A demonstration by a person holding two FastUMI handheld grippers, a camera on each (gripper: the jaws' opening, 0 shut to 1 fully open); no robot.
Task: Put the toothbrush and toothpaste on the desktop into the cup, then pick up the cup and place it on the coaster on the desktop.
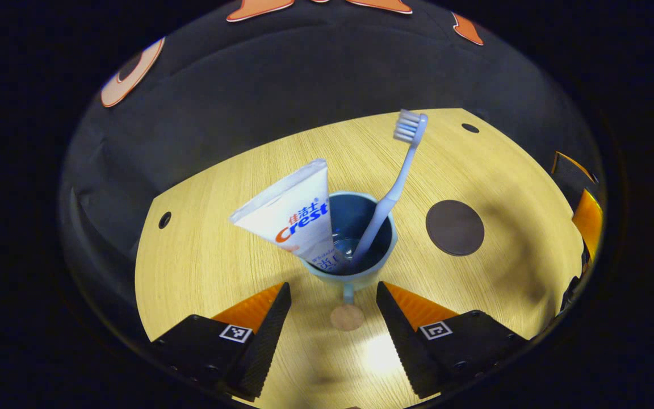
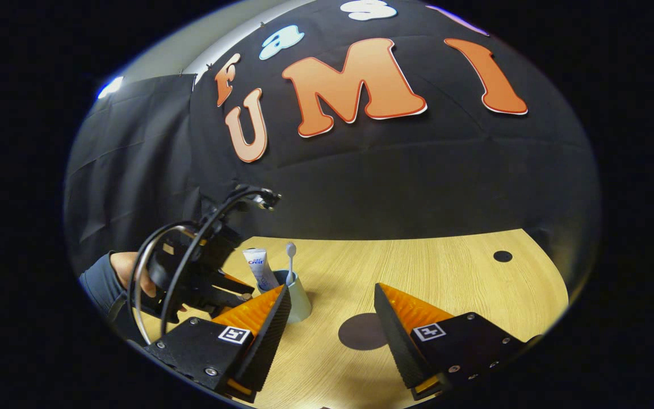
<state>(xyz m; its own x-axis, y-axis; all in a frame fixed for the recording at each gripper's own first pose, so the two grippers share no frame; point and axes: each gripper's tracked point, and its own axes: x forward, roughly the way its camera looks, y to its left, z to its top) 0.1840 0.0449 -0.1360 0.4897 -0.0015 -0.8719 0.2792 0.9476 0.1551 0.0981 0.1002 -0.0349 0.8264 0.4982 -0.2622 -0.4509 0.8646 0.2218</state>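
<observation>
Now your left gripper gapes open just short of the pale blue ceramic cup, your right gripper open too. White toothpaste tube and light blue toothbrush already stand inside. Only the lift to the dark round coaster remains; bare wooden desktop surrounds it.

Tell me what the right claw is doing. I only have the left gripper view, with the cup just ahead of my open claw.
Observer: The right claw is open and holds nothing, over the desktop.
Operator: Where is it relative to the coaster?
Observer: The coaster lies bare just ahead of it, between its two fingers, apart from the cup.
Operator: How does the cup look from the side?
Observer: It stands upright, with the toothpaste and the toothbrush sticking out of the top.
</observation>
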